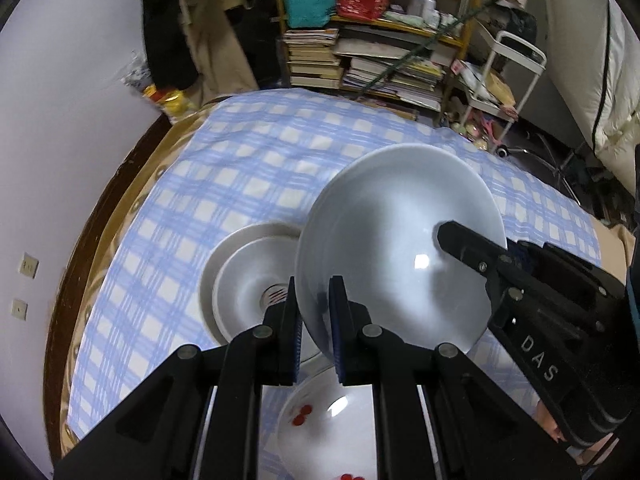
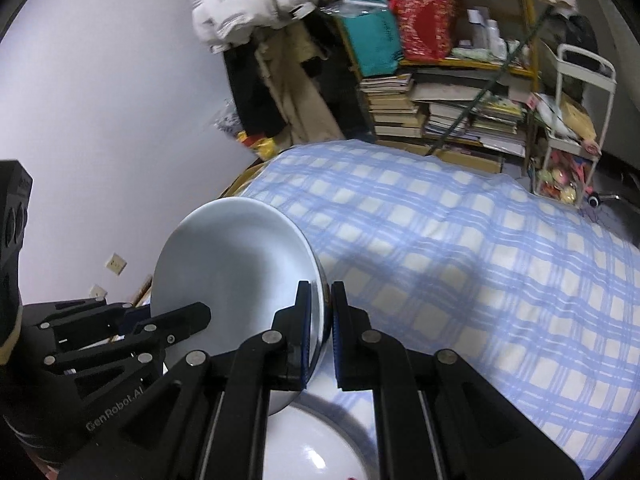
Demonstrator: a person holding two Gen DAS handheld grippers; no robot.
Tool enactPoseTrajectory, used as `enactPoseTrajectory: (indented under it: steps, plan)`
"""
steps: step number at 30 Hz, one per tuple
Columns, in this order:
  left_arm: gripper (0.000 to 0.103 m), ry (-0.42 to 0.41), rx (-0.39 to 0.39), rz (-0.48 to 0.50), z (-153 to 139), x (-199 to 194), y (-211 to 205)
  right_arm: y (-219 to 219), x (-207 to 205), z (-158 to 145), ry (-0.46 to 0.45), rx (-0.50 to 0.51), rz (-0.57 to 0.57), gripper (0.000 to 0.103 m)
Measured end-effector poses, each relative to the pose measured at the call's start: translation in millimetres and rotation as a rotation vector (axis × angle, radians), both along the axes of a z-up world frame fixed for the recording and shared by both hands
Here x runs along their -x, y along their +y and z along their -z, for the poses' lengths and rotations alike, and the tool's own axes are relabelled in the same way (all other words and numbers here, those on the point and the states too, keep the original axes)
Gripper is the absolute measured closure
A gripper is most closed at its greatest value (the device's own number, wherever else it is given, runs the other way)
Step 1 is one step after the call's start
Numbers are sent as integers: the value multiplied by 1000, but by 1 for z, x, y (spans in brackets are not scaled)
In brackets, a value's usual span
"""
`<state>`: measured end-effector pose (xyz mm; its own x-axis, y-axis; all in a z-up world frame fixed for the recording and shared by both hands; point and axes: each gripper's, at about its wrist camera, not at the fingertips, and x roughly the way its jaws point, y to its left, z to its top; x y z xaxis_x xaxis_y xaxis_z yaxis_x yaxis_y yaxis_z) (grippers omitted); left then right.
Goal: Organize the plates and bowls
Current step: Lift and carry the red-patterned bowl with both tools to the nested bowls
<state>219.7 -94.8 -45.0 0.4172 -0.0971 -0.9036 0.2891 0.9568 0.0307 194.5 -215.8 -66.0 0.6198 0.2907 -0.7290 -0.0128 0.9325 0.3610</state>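
The red-dotted plate (image 1: 320,432) is half hidden behind the left gripper (image 1: 314,320) and cut off at the bottom edge. Shelf stuff (image 1: 424,4) is too blurry to read

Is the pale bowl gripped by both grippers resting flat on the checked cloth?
No: in the left wrist view the pale bowl hangs tilted above the checked cloth, its rim pinched by both grippers.
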Motion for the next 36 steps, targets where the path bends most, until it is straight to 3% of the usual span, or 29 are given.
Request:
enactPoseTrajectory:
  steps: [10,18,29,36]
  plan:
    - [90,5,47,-79,8,6,58,61,2,6,27,70,-71,92]
    - [90,-64,63,-66,21,15,74,76,4,28,55,47,-70,92]
    - [90,31,123,-129,67,-5,96,98,-10,47,39,140,-82,92]
    - [90,31,129,-130,75,-12,98,101,-14,61,23,154,-70,92]
